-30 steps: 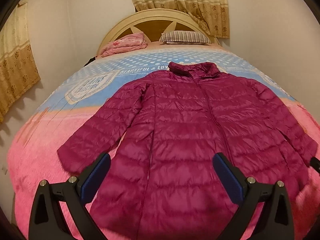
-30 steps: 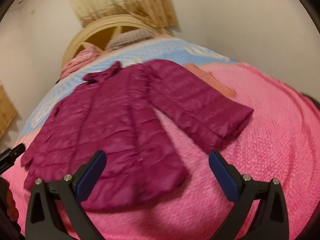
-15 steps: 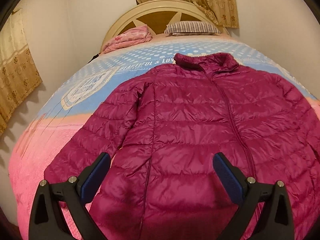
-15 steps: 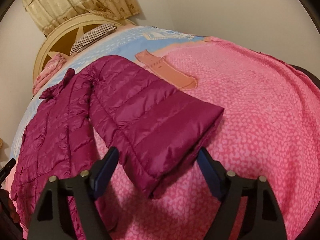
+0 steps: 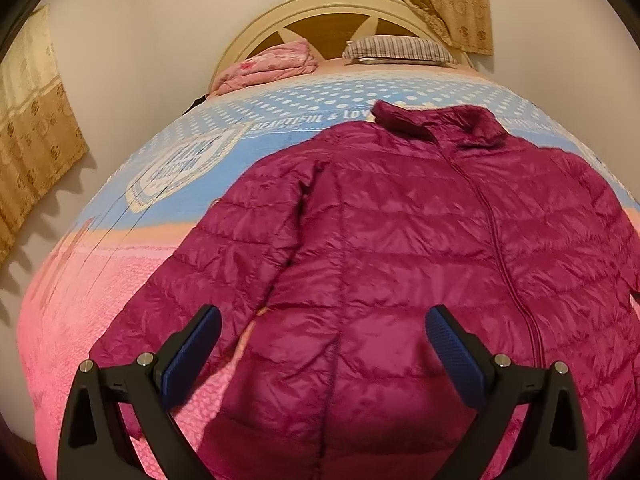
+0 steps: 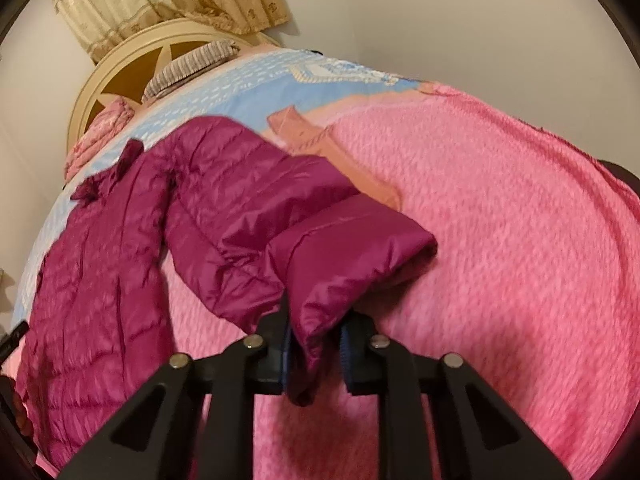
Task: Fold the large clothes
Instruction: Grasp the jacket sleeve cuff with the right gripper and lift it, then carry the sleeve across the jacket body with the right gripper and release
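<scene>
Already the first grasp is being made. A magenta puffer jacket (image 5: pixel 400 260) is spread front-up on the bed (image 6: pixel 500 220), collar towards the headboard (image 5: pixel 332 12) and hem towards the foot. On the jacket's right side, the sleeve cuff (image 6: pixel 340 264) is caught between the closing jaws of the right gripper (image 6: pixel 314 344); the padded fabric is bunched between the blue pads and the cuff is lifted slightly off the pink blanket. Whether the pads already press fully cannot be told for certain, though the fabric looks pinched.

The left gripper (image 5: pixel 322 350) is held wide over the jacket's lower left, near the gap between body and left sleeve (image 5: pixel 192 280); nothing is between its fingers.

For the step to go well, the closing should be finished before any pull is made, since slippery quilted nylon is likely to slide out of a shallow pinch. Both layers of the cuff should be taken. The sleeve is best carried low and across the jacket's chest, laid flat rather than dropped, so trapped air is pushed out. The left sleeve could be taken the same way, at its cuff. A risk is judged that the whole jacket will be dragged across the blanket if the lift is too quick.
</scene>
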{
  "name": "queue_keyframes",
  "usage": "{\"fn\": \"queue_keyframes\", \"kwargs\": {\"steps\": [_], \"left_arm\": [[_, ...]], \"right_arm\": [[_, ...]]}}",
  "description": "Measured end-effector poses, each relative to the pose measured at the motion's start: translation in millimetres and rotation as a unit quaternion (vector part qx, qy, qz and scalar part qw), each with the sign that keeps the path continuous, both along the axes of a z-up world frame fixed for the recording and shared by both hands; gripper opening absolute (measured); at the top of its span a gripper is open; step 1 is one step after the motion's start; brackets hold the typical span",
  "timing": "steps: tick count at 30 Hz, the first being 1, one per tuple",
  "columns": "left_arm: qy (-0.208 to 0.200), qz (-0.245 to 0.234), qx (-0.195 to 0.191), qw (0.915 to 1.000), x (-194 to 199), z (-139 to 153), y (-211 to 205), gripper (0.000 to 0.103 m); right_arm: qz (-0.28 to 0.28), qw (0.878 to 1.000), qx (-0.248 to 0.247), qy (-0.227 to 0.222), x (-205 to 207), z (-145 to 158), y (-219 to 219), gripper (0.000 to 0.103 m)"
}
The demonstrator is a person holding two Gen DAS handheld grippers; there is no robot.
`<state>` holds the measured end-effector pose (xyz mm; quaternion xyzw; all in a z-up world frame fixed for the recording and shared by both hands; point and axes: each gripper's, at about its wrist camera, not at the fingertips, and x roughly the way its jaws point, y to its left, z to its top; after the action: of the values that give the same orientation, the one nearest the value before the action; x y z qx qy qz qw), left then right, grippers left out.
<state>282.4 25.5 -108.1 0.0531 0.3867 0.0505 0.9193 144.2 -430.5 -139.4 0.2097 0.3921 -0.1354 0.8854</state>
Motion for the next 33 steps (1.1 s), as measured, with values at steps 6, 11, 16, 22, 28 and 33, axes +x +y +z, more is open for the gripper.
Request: {"fn": "queue_keyframes", "kwargs": {"steps": [6,11,16,22,28,33], "left_arm": [[-0.006,0.013,-0.008,0.9999,3.2,7.1,16.4,0.102],[-0.008,0.022,-0.015,0.9996,6.5,11.5,28.0,0.102],[-0.013,0.028,-0.017,0.9994,7.9,14.6,36.2,0.102],[-0.01,0.032,-0.018,0.9993,10.1,12.7,45.2,0.102],[-0.01,0.041,-0.018,0.9989,13.4,14.2,54.0,0.102],[-0.01,0.043,-0.013,0.9989,14.2,15.7,55.9,0.102]], "right_arm": [[-0.002,0.999,-0.022,-0.031,20.9,30.0,-3.3,0.02],[0.028,0.996,-0.058,-0.068,44.3,70.7,22.5,0.02],[0.074,0.988,-0.09,-0.103,64.3,112.7,54.2,0.019],[0.137,0.976,-0.118,-0.123,82.6,138.0,97.7,0.018],[0.189,0.965,-0.125,-0.134,108.4,137.6,145.2,0.017],[0.235,0.957,-0.111,-0.126,141.0,118.0,191.4,0.017]]}}
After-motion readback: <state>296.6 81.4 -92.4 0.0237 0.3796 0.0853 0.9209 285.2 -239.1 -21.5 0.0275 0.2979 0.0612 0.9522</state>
